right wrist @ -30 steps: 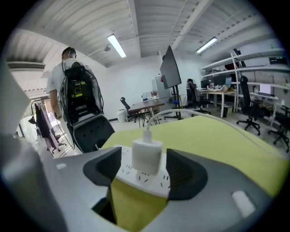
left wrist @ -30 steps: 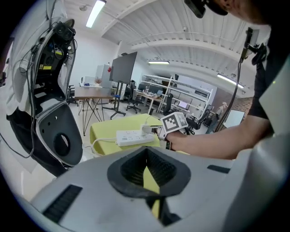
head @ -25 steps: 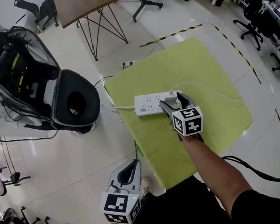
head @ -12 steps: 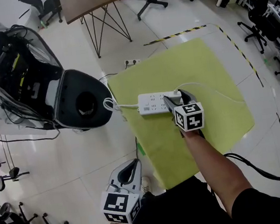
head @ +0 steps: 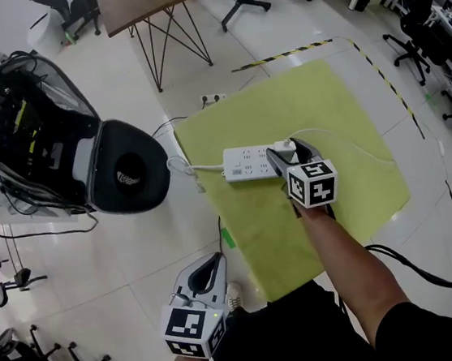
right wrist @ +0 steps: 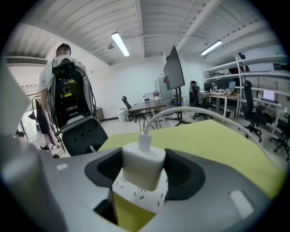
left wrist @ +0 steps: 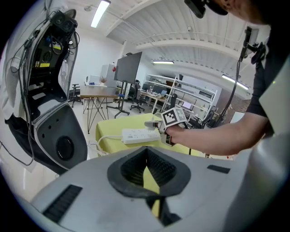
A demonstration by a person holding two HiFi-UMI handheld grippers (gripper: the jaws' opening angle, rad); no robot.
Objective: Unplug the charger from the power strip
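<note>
Head view first: the power strip (head: 248, 164) lay on the green cloth (head: 340, 112), and the right gripper (head: 282, 155) was right over its right-hand end, on the white charger (head: 286, 148) plugged in there. The left gripper (head: 210, 269) hung well short of the strip, nearer the person and off the cloth. Over to the left gripper view: its jaws met at the tips with nothing between them, and the strip sat well ahead, untouched. Now the right gripper view: the jaws had just been closing with the charger between them, and both dark pads pressed its sides. The charger looked seated in the strip, not yet out, its cable (right wrist: 181, 113) arching away above. Here was the danger, as I judged it: nothing pinned the strip down, so a pull could simply lift the whole strip with the charger. The charger's smooth, rounded shell could also slide out of the pads if the pull came at an angle.
</note>
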